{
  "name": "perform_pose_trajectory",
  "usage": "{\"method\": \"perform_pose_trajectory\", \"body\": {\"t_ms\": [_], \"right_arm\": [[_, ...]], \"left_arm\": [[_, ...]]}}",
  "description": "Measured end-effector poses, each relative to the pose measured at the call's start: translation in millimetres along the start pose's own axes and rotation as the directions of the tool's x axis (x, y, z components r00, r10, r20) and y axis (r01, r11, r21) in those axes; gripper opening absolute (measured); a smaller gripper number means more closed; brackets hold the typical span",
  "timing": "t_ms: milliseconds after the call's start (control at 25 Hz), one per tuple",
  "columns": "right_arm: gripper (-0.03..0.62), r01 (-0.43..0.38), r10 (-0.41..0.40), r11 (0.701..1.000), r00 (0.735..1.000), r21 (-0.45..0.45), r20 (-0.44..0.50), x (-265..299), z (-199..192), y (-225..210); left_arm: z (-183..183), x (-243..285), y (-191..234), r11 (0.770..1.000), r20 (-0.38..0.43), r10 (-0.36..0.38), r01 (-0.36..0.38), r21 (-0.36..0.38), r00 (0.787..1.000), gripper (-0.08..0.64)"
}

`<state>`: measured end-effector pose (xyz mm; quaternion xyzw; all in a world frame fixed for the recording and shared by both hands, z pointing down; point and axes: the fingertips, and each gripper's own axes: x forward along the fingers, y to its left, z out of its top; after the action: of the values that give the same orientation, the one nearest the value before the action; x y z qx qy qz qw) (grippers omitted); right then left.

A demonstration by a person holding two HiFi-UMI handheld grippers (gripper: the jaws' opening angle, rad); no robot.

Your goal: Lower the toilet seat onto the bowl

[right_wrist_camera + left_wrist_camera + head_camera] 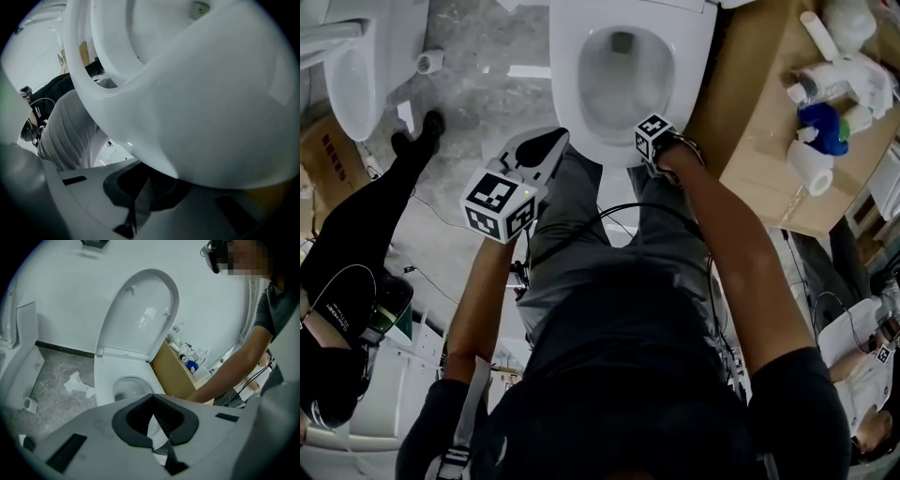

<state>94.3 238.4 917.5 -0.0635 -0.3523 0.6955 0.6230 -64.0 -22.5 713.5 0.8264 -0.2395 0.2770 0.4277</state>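
Note:
The white toilet bowl (pixel 623 70) is at the top of the head view, with the toilet seat (pixel 567 80) lying flat or almost flat on its rim. Its lid (pixel 140 315) stands upright against the wall. My right gripper (pixel 649 148) is at the seat's front edge. In the right gripper view the seat's front rim (pixel 187 117) fills the picture, right against the right gripper (pixel 140 197). Its jaws meet in a thin line; I cannot tell if the rim is pinched. My left gripper (pixel 546 142) (pixel 161 439) hangs shut and empty in front of the bowl, apart from it.
A brown cabinet top (pixel 759 103) with several bottles (pixel 825 122) stands right of the toilet. Another white fixture (pixel 356 75) is at the far left, and a person in black (pixel 356 244) stands on that side. Crumpled paper (pixel 77 383) lies on the grey floor.

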Motion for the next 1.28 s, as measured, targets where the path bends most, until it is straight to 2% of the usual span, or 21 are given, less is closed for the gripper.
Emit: {"method": "perform_pose_trajectory", "body": {"t_ms": [440, 560, 640, 760, 840, 920, 1000, 1080, 1120, 1200, 1280], "right_arm": [[0.008, 0.015, -0.016, 1.0, 0.999, 0.009, 0.048, 8.3, 26.0, -19.1], [0.008, 0.048, -0.048, 0.999, 0.996, -0.004, 0.077, 13.2, 34.7, -26.8], [0.008, 0.085, -0.083, 0.996, 0.987, -0.009, 0.136, 15.7, 45.4, -33.5], [0.008, 0.15, -0.141, 0.989, 0.96, -0.016, 0.243, 19.5, 61.1, -43.8], [0.008, 0.182, -0.167, 0.983, 0.946, -0.027, 0.277, 23.8, 65.9, -48.6], [0.008, 0.183, -0.165, 0.983, 0.944, -0.035, 0.286, 20.6, 66.2, -47.8], [0.008, 0.146, -0.126, 0.988, 0.941, -0.041, 0.314, 13.8, 65.0, -39.7], [0.008, 0.022, -0.011, 1.0, 0.925, -0.023, 0.381, 6.5, 64.2, -17.7], [0.009, -0.078, 0.068, 0.997, 0.906, 0.008, 0.418, 2.6, 62.6, -2.5], [0.009, -0.246, 0.181, 0.966, 0.855, 0.074, 0.487, -2.5, 54.6, 26.3], [0.009, -0.284, 0.187, 0.954, 0.814, 0.097, 0.549, -7.0, 41.9, 45.5]], "left_arm": [[-9.1, 9.4, 6.2, 1.0, -0.028, 0.027, -0.027, 0.004, 0.999, 0.005], [-15.8, 10.3, 3.5, 0.999, -0.043, 0.031, -0.031, 0.006, 0.999, 0.005], [-20.7, 12.4, 2.4, 0.999, -0.053, 0.031, -0.03, 0.011, 0.998, 0.005], [-31.7, 19.3, 1.4, 0.999, -0.076, 0.033, -0.032, 0.014, 0.997, 0.005], [-37.2, 24.8, -2.1, 1.0, -0.085, 0.027, -0.026, 0.013, 0.996, 0.005], [-38.6, 30.5, -5.5, 1.0, -0.09, 0.017, -0.015, 0.021, 0.996, 0.005], [-39.6, 34.3, -10.0, 1.0, -0.097, 0.005, -0.002, 0.03, 0.995, 0.005], [-42.8, 35.0, -13.1, 1.0, -0.109, -0.004, 0.007, 0.028, 0.994, 0.005], [-44.6, 34.0, -13.5, 1.0, -0.117, -0.004, 0.007, 0.024, 0.993, 0.005], [-47.2, 27.5, -15.0, 1.0, -0.127, 0.001, -0.001, 0.004, 0.992, 0.005], [-43.1, 17.3, -18.9, 1.0, -0.121, 0.001, -0.004, -0.024, 0.993, 0.005]]}}
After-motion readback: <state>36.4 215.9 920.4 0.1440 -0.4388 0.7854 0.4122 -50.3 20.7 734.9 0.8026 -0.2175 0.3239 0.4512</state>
